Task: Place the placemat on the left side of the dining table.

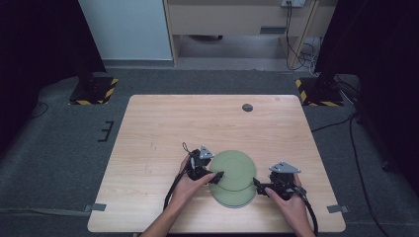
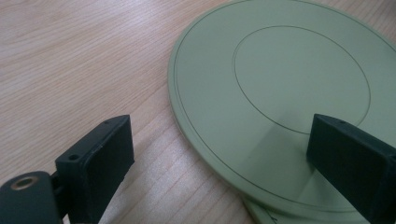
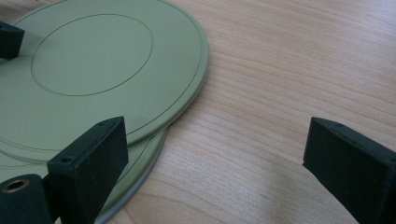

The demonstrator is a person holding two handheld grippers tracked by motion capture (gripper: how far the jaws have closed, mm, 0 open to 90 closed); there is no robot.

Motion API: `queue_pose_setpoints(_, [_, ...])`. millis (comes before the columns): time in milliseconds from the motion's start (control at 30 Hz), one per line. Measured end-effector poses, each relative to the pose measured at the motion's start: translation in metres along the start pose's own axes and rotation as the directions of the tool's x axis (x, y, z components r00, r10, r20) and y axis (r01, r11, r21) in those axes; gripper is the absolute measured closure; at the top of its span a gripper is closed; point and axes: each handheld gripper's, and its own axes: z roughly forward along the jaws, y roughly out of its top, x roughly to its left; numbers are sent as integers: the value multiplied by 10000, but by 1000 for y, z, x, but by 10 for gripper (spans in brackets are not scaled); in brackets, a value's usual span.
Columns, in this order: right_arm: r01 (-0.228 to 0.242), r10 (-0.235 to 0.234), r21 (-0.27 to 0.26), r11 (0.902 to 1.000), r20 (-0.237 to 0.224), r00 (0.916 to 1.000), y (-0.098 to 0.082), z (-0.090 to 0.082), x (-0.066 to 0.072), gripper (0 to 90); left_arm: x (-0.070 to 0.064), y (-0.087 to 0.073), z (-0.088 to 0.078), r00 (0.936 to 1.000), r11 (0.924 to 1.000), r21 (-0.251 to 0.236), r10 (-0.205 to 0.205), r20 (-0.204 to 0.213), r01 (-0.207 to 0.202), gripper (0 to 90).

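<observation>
Two pale green plates lie stacked and offset near the table's front. The upper plate (image 1: 234, 169) (image 2: 280, 93) (image 3: 88, 65) rests partly on the lower plate (image 1: 232, 200) (image 3: 137, 175). My left gripper (image 1: 216, 174) (image 2: 219, 163) is open at the upper plate's left rim, one jaw above the plate and one above the wood. My right gripper (image 1: 256, 183) (image 3: 215, 158) is open at the plates' right edge, its left jaw above the rims and its right jaw above bare wood. A jaw of the left gripper (image 3: 9, 39) shows at the far side of the upper plate.
The light wooden table (image 1: 197, 123) has a small grey round cap (image 1: 247, 107) near its far edge. Grey tape tabs (image 1: 97, 207) mark its front corners. Dark carpet, stand bases with hazard stripes (image 1: 94, 91) and cables lie beyond the table.
</observation>
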Motion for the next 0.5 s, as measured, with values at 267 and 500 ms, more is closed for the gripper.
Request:
queue_pose_setpoints(267, [57, -57, 61, 10000, -108, 9999, 0, 3, 5, 73, 1, 1, 1, 9989, 9997, -17, -260, 395, 261, 158])
queue_pose_setpoints(500, [104, -103, 93, 9999, -120, 9999, 0, 4, 6, 76, 3, 3, 3, 9963, 9987, 122, -505, 693, 498, 184])
